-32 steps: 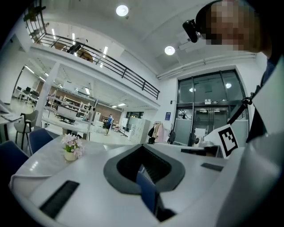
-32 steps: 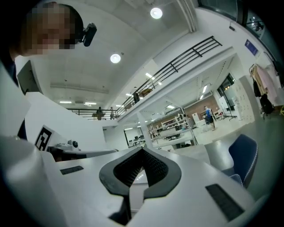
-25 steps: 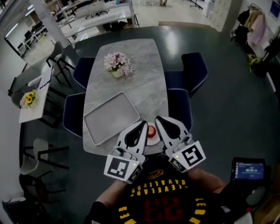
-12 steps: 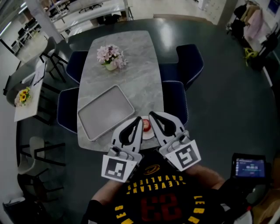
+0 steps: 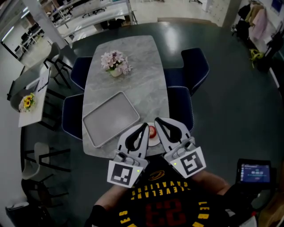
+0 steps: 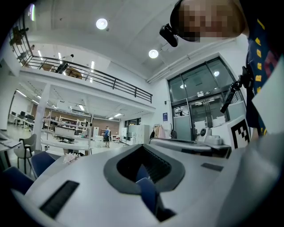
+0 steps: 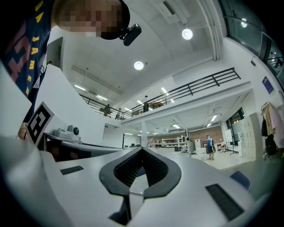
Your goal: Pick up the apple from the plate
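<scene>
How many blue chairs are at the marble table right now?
4 blue chairs. Two on the table's left side, far and near; two on its right side, far and near. Any at the near end would be hidden by the person.

A large open office hall. A railed mezzanine (image 7: 199, 84) runs overhead, with tall glass doors (image 6: 195, 111), and desk rows (image 5: 95, 13) lie beyond the marble tabletop (image 5: 137, 84) with blue chairs (image 5: 195, 66).

The marbled grey desk (image 5: 146, 84) bears pink flowers (image 5: 115, 62) near its far end. A grey tray (image 5: 111, 119) lies toward the left, and a white plate (image 5: 154, 142) sits at the near edge.
</scene>
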Available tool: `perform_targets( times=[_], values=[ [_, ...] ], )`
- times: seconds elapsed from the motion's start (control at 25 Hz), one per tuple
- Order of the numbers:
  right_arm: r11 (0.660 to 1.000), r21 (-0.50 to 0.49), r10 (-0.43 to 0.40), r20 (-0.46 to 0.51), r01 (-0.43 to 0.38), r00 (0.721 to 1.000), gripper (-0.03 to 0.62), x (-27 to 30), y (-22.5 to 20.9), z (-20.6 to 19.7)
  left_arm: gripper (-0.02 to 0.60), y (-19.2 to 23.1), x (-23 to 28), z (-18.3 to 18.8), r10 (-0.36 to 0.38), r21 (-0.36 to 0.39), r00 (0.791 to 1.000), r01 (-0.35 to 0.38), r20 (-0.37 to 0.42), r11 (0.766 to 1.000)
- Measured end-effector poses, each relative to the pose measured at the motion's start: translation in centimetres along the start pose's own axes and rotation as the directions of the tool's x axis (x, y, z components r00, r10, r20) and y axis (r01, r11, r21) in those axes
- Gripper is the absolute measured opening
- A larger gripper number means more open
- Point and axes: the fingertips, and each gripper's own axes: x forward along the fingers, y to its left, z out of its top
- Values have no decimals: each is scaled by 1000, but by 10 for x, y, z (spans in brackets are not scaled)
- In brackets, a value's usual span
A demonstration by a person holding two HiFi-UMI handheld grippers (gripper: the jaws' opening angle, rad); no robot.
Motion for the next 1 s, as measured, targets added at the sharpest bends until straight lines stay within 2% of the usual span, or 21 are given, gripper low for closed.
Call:
perform_targets(
  times=[0.28,1.0],
  values=[
    [1000,-4,8,15,-8,1000,6,1,1,2,0,0,-2,2,0,19,1000,0,1,1000],
    [1000,0,15,0,-15,1000,6,0,3,-1,0,0,-4,1,6,8,1000,-6,-2,1000]
  ],
)
